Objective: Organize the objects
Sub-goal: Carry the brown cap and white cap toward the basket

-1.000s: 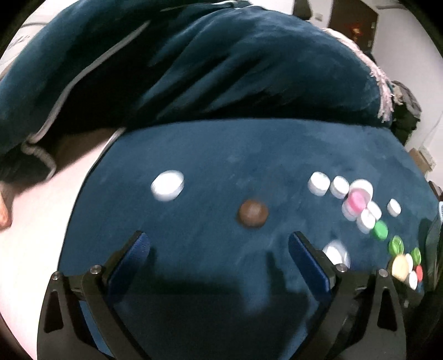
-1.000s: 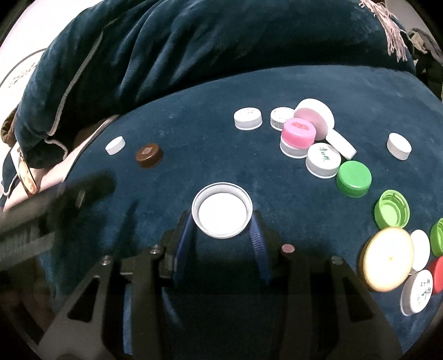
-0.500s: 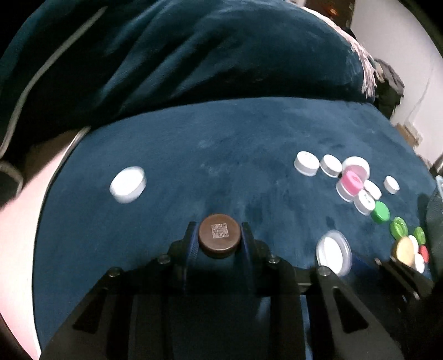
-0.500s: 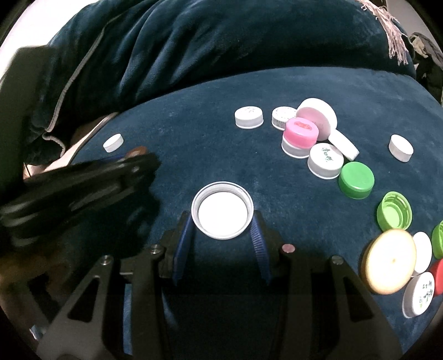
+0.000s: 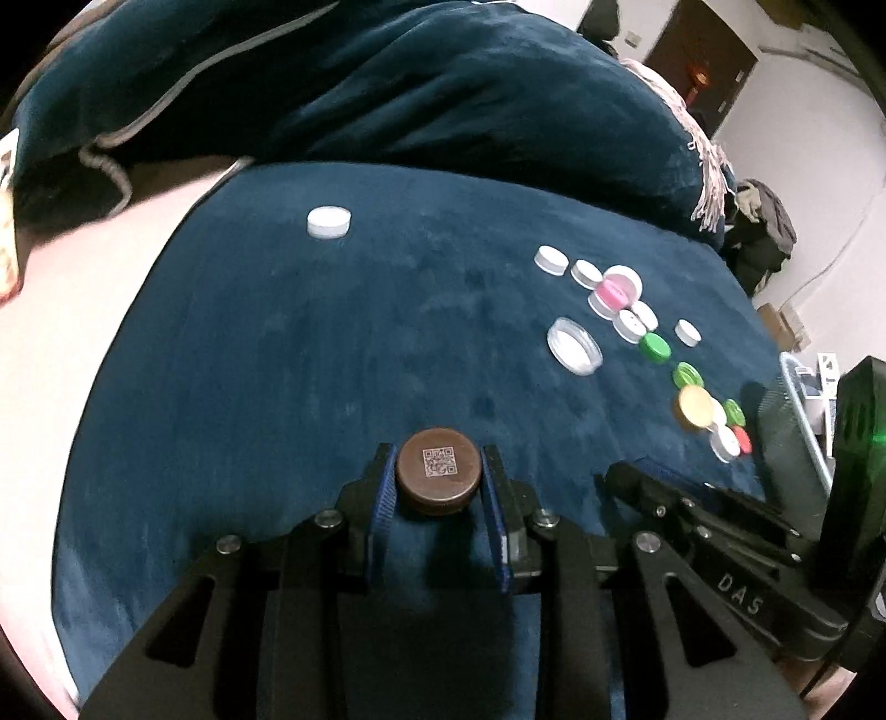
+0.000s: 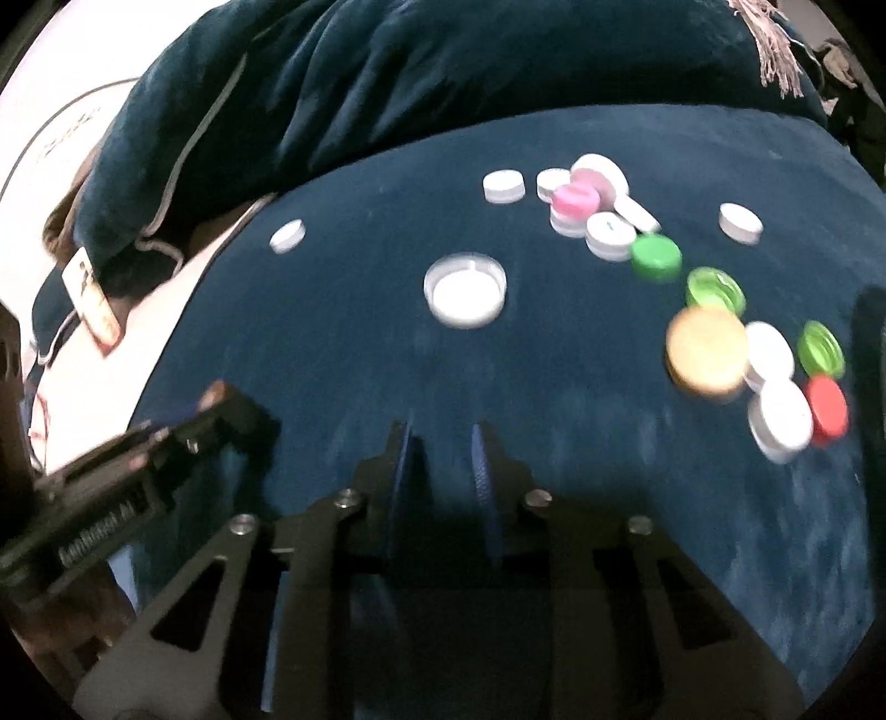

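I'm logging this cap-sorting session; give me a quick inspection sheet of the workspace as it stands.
Surface: dark blue blanket, bunched up behind.
Job's things: brown cap; big white lid lying open side up; pink cap stacked on a white one; green, white, tan and red caps at right.
Clutter: nothing seen.
Grippers: left gripper shut on the brown cap; right gripper just closed, nothing between its fingers.
Cables: nothing seen.
Surroundings: white wall, dark door.
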`<state>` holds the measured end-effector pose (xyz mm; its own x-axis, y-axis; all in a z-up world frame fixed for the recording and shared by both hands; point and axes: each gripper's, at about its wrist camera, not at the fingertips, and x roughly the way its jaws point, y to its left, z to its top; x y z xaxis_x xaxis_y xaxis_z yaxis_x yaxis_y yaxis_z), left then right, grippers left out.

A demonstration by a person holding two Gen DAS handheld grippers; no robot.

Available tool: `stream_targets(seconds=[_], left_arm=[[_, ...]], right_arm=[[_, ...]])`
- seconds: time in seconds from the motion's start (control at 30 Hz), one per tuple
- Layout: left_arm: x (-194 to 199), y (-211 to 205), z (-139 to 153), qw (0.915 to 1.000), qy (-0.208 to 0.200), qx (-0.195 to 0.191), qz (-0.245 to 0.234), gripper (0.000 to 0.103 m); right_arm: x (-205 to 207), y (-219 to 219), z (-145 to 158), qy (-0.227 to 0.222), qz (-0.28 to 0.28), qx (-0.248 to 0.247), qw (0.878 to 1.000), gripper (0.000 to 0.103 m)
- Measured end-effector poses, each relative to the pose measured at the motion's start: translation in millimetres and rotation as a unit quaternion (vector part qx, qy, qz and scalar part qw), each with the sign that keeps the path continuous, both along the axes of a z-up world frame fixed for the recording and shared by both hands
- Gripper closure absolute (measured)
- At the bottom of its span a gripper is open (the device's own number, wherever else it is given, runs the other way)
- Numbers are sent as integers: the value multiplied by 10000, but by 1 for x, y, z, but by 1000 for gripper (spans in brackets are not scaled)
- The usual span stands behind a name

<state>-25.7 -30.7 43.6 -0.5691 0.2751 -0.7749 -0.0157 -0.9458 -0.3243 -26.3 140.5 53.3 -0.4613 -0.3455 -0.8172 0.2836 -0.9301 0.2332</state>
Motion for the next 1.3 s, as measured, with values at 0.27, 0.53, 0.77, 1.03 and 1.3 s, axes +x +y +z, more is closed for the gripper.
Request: stream_targets(seconds=[0.27,0.53,0.77,1.03,1.3], left_arm=[[6,-3,3,9995,55,-178,254,73],[-9,-6,-8,9982,104,-425,419,73],[-13,-11,-11,9992,143,-136,359,73],[4,11,12,9991,263,-319,56,73],[28,43,56,9955,682,-590,-299,73]], right_arm=[[-15,-15,31,553,54,95,9984,8],[-84,-31,-1,242,-134,371,9989,9],[-82,-19,-11,-13,48,177,9998,62],[0,-16,7,-107,632,159,9978,62],[23,15,53,319,120,25,9994,62]])
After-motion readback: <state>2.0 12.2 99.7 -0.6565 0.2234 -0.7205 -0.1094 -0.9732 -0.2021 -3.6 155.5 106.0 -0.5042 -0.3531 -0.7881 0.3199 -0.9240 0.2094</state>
